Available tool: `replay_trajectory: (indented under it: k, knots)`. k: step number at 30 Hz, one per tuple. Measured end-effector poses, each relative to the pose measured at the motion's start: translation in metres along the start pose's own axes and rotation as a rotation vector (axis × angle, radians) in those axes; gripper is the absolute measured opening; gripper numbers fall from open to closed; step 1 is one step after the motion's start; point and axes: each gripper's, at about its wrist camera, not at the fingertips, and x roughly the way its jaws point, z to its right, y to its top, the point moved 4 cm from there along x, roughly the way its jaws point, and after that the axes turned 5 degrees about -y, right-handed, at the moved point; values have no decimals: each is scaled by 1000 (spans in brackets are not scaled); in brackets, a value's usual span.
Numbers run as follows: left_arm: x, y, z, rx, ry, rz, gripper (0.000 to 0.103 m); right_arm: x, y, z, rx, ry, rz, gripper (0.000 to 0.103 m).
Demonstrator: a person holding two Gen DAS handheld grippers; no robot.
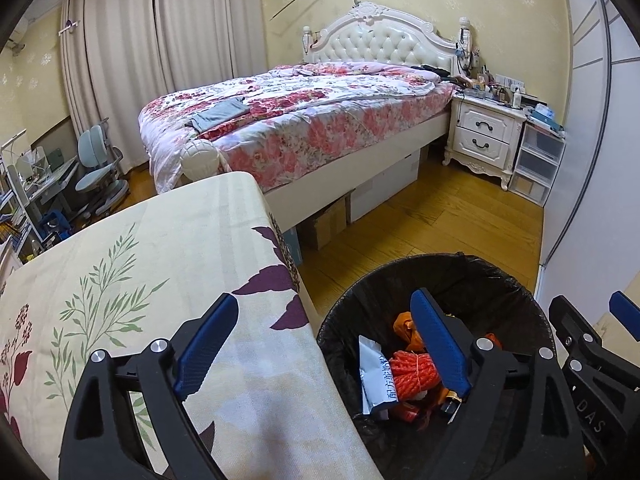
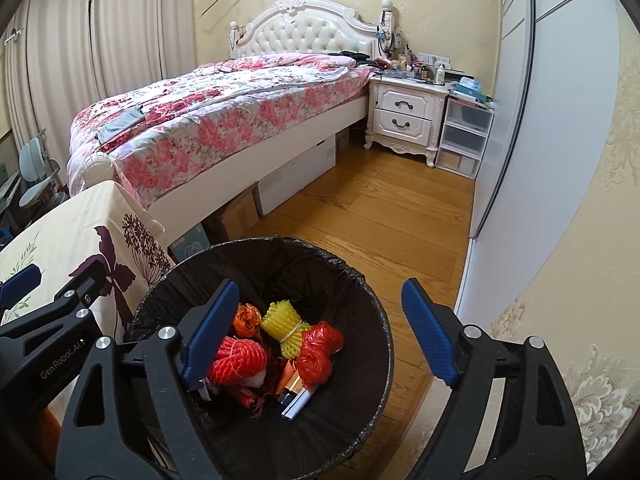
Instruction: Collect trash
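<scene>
My left gripper (image 1: 324,344) and my right gripper (image 2: 320,332) both stand wide with nothing between their blue pads, the left spanning the edge of the cloth-covered table (image 1: 160,248) and the rim of the trash bin (image 2: 360,280), the right hanging over the bin's mouth. Down in the black-lined bin, on the wooden floor (image 2: 380,216) just beside the table, lie the red foam net (image 2: 240,356), the yellow foam net (image 2: 286,326), a red plastic bag (image 2: 320,352) and a white wrapper (image 1: 372,376). Beyond stand the bed (image 2: 224,120) with its floral quilt and the white nightstand (image 2: 404,116).
</scene>
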Motion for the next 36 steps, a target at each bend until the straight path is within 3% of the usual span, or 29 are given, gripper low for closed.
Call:
replay_trajectory:
  k: [10, 36]
  knots:
    - [-23, -3, -12, -19, 7, 29, 90, -22, 1, -1, -10, -3, 25, 92]
    - [-100, -25, -57, -68, 41, 90, 91, -107, -10, -30, -46, 103, 104, 93]
